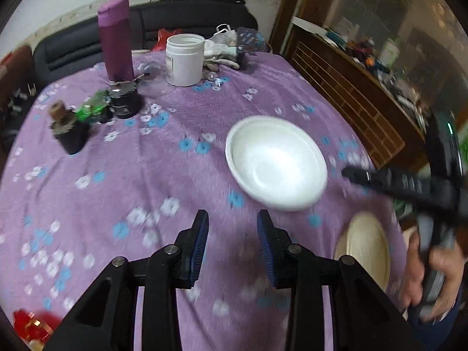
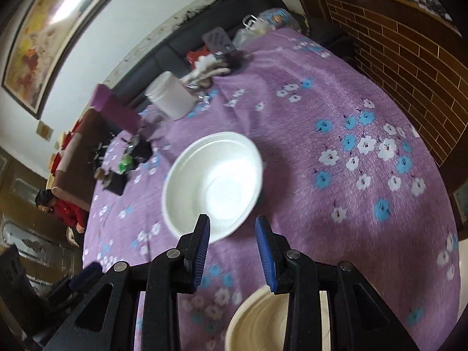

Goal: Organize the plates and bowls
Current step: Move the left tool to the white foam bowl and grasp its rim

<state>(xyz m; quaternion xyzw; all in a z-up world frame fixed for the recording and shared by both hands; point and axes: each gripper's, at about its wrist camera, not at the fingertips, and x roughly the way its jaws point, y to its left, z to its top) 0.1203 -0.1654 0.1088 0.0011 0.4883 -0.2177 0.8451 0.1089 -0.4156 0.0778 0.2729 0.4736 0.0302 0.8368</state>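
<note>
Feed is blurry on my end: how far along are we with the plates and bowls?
Nothing looks stacked yet. The white bowl and the cream plate lie apart on the purple cloth. Nothing is in hand: left gripper and right gripper are both open and empty. Gathering both remains.

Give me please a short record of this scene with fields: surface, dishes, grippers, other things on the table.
surface: table under a purple flowered cloth
dishes: white bowl, empty and upright on the cloth; cream plate near the table edge, apart from the bowl
left gripper: jaws apart, nothing between them
right gripper: jaws apart, holds nothing, near rim of the bowl just ahead
other things: white jar, purple bottle, small dark jars
</note>
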